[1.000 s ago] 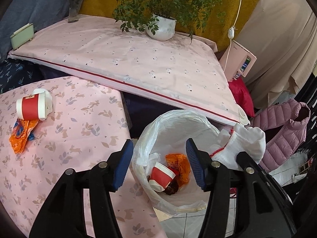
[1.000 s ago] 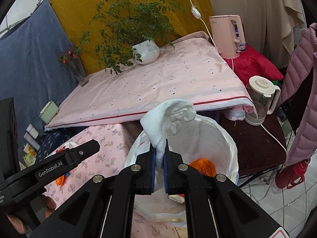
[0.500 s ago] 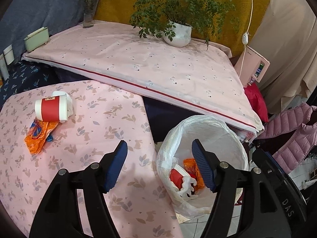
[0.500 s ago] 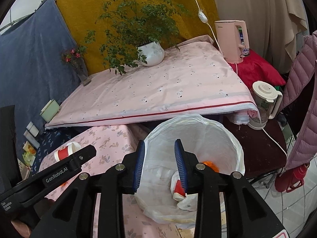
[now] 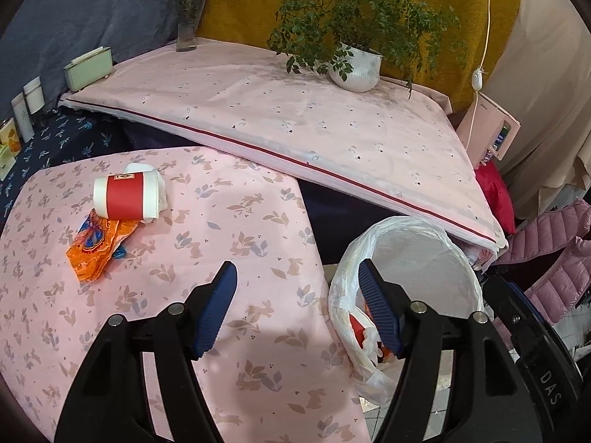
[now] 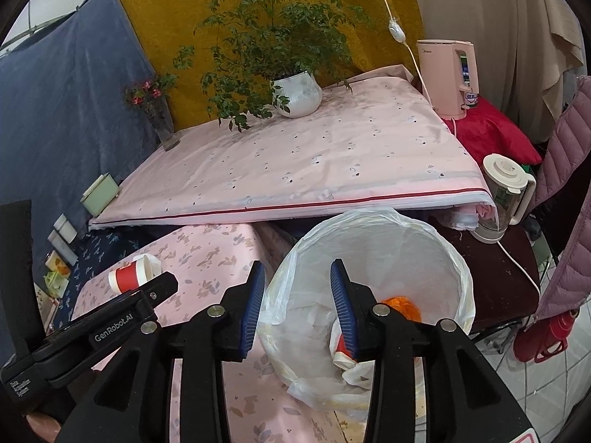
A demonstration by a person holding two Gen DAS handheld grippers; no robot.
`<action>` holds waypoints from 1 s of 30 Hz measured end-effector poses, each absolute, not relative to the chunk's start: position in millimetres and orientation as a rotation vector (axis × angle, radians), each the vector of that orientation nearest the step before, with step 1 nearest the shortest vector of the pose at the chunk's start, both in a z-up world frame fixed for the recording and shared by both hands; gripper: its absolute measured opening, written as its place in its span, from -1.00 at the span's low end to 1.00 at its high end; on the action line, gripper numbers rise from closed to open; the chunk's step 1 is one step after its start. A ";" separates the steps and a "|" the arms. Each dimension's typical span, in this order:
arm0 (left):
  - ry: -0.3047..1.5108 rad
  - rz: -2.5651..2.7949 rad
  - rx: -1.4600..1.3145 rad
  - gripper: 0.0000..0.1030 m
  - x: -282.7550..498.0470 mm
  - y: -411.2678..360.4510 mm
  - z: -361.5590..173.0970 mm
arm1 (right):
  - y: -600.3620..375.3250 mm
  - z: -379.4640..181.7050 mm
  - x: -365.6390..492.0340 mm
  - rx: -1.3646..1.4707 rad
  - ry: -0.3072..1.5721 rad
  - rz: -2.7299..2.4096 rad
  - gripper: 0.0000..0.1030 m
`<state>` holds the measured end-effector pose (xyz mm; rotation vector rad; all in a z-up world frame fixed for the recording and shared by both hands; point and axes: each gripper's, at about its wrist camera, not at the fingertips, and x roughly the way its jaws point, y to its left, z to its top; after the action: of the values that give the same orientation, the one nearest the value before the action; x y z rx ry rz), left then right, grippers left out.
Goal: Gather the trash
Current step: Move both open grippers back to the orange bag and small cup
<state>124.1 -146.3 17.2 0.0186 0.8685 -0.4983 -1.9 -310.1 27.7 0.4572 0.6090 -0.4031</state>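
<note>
A red-and-white paper cup (image 5: 123,195) lies on its side on the pink rabbit-print table (image 5: 240,332), with a crumpled white tissue (image 5: 162,188) behind it and an orange wrapper (image 5: 98,247) in front. My left gripper (image 5: 295,269) hovers open over the table's right edge, nothing between its fingers. The bin with a white bag (image 6: 369,221) stands right of the table. Inside lie a white cloth (image 6: 351,369), a red cup (image 6: 341,347) and an orange wrapper (image 6: 402,304). My right gripper (image 6: 297,269) hangs over the bin's left rim, its jaws opening and empty.
Behind is a higher pink-covered surface (image 5: 295,118) with a potted plant (image 5: 354,66), a vase (image 5: 186,33) and a green box (image 5: 88,68). A pink kettle (image 6: 448,77), a blender jug (image 6: 504,195), a pink jacket (image 6: 569,203) and a red bottle (image 6: 543,339) crowd the right.
The right gripper opened and let go of the white cloth, which fell into the bin. The left gripper swung left from over the bin toward the table and widened.
</note>
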 end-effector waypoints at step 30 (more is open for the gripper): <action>0.887 -0.225 -0.008 0.26 165.4 -2.9 -19.3 | -201.5 18.8 62.8 0.346 0.687 -0.235 -0.08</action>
<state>165.4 -2.9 -19.3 -0.0084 0.8867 -0.2251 62.8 -201.5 18.8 0.3462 0.6865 -0.2348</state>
